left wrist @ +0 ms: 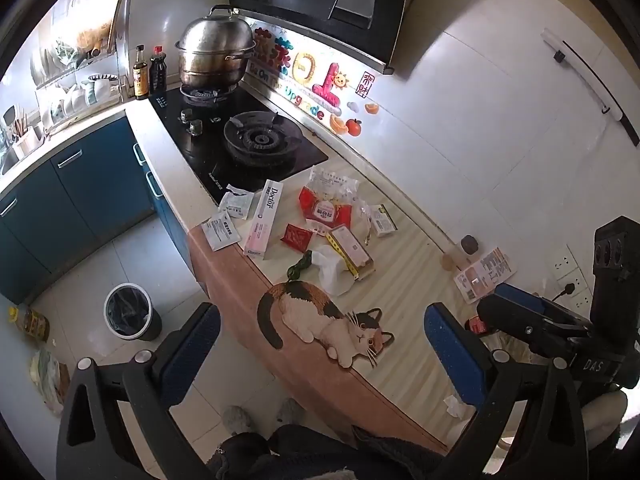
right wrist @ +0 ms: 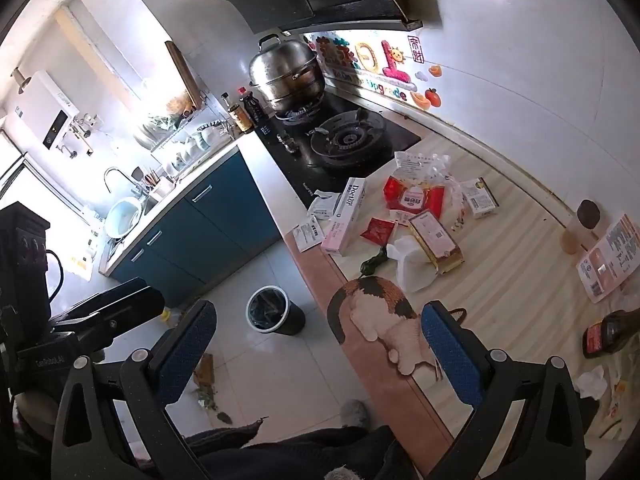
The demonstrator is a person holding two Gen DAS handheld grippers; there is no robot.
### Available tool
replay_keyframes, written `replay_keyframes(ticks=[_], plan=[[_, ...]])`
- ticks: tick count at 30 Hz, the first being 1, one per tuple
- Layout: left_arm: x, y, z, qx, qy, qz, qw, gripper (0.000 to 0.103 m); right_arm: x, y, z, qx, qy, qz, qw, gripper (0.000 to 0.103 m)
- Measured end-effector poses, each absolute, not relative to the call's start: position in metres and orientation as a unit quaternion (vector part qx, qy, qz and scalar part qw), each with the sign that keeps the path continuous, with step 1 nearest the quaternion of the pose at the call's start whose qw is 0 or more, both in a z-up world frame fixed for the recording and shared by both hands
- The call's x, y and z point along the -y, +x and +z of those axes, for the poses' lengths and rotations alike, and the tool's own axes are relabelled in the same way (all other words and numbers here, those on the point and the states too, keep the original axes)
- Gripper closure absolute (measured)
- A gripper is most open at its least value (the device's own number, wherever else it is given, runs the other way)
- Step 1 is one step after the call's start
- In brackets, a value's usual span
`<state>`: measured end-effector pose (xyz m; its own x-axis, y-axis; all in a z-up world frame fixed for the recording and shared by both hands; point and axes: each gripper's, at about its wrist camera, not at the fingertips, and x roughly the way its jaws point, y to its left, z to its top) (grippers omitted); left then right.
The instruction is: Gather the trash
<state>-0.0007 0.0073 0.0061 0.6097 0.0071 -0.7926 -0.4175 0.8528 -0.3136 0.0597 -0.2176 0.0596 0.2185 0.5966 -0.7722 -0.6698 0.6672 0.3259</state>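
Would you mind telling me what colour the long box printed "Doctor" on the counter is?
The Doctor box is white, fading to pink at its near end; the left wrist view shows it best.

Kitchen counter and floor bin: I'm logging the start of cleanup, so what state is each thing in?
Left gripper: jaws open, empty.
Right gripper: jaws open, empty.
Bin: upright on the floor, lined, uncovered.
Pot: lid on, standing on the back burner.
Front burner: bare, no flame visible.
Pink box: lying flat on the counter.
Tissue: crumpled.

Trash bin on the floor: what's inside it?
The trash bin holds a dark liner bag, crumpled inward. Its bottom is hidden by the folds, so any trash there cannot be seen.
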Motion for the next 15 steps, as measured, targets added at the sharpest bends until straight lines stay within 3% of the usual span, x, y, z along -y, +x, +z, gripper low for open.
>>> replay_keyframes(ticks=[15], plan=[[-0.0098,0.0075,0.0149,-0.428,-0.239,0.120,0.863,0.000,0.2163,0.0587,0.0600,-0.475,-0.033,0.405,0.781,0.000]])
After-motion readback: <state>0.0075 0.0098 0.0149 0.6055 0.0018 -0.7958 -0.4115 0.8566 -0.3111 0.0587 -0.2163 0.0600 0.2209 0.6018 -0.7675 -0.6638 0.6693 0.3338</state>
